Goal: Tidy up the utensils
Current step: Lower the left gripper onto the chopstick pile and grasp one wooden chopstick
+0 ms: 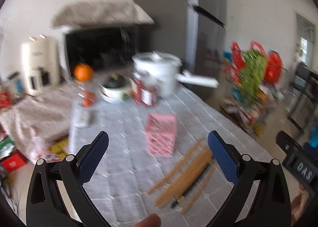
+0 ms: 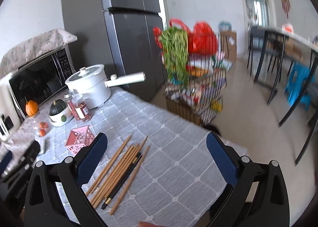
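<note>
Several wooden chopsticks (image 2: 119,169) and one black chopstick (image 2: 124,177) lie loose on the grey checked tablecloth (image 2: 178,157). A pink perforated holder (image 2: 79,141) stands upright just left of them. My right gripper (image 2: 157,137) is open and empty above the table, the chopsticks near its left finger. In the blurred left wrist view the chopsticks (image 1: 182,175) lie by the right finger and the pink holder (image 1: 161,135) stands ahead. My left gripper (image 1: 158,135) is open and empty.
A white pot with a long handle (image 2: 91,87), two spice jars (image 2: 79,109), a bowl with a dark squash (image 2: 59,115), small oranges (image 2: 42,127) and a microwave (image 2: 37,79) stand at the back. The table's edge (image 2: 198,127) drops to the floor on the right. A wire rack (image 2: 194,87) stands beyond.
</note>
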A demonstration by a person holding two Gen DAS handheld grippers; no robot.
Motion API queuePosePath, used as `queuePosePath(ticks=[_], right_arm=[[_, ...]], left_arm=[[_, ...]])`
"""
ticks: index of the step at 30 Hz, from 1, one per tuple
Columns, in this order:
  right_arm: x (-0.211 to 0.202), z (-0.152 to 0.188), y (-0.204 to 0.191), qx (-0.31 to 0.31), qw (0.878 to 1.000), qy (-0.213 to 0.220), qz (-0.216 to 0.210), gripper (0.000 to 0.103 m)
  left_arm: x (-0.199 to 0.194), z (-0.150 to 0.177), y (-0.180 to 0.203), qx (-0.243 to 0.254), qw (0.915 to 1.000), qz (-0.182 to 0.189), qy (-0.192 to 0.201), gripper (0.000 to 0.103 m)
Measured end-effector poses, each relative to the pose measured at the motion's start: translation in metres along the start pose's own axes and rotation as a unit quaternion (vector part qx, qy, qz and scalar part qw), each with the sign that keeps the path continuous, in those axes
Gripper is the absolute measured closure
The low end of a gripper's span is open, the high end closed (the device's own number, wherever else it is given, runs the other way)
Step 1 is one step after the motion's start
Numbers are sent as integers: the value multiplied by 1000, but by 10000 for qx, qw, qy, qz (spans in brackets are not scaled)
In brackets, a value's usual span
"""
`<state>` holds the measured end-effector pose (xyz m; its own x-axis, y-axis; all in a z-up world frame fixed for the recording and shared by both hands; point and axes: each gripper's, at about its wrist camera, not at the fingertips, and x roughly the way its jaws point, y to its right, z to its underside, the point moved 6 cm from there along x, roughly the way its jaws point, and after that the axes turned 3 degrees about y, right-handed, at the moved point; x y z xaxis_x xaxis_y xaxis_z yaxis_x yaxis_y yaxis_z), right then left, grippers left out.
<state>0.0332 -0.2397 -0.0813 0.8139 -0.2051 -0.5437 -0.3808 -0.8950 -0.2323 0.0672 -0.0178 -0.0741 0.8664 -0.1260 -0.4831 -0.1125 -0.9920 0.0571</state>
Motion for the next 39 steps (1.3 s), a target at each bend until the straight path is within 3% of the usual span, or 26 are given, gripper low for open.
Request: queuePosePath(ticks=[1,2,5,11,14,18,22,26,30,33,36,39], right_arm=[[8,3,5,138,9996,-212,-145,6],[19,9,14,373,9969,-524,-449,6],[45,26,33,1031,9817,-1234,-1015,6],[83,43,64,1469,9682,-1678,-1136,6],[102,49,78,1862,9522,-2035,-1313,6],[123,55,91,2160,9366,-2370,-1415,6],[135,57,91,2056,9346,-2520,-1443,6],[148,65,90,2022,9306,-2696,-1427,6],[158,76,92,2047,9251,-2888,-1371,6],[161,78,89,1980,9263,-2918,-1327,6],[163,76,86,1897,9289,-2942,-1207,6],[167,76,85,1951,9293,-2945,-1073,6]], left_arm=[[7,4,-2,-25,9998,130,-121,7],[18,12,3,-115,9978,500,-419,7],[37,23,17,-103,9916,1004,-804,7],[85,9,60,242,9769,1474,-1530,7],[125,-6,92,267,9621,1845,-1989,7],[202,6,123,319,9305,1725,-3216,10],[255,26,126,553,9132,1496,-3750,39],[279,38,120,756,9087,1326,-3887,51],[294,44,122,978,9081,1221,-3884,56],[302,55,119,1048,9054,1072,-3972,69],[296,55,114,1139,9097,906,-3888,87],[284,55,99,931,9148,986,-3804,91]])
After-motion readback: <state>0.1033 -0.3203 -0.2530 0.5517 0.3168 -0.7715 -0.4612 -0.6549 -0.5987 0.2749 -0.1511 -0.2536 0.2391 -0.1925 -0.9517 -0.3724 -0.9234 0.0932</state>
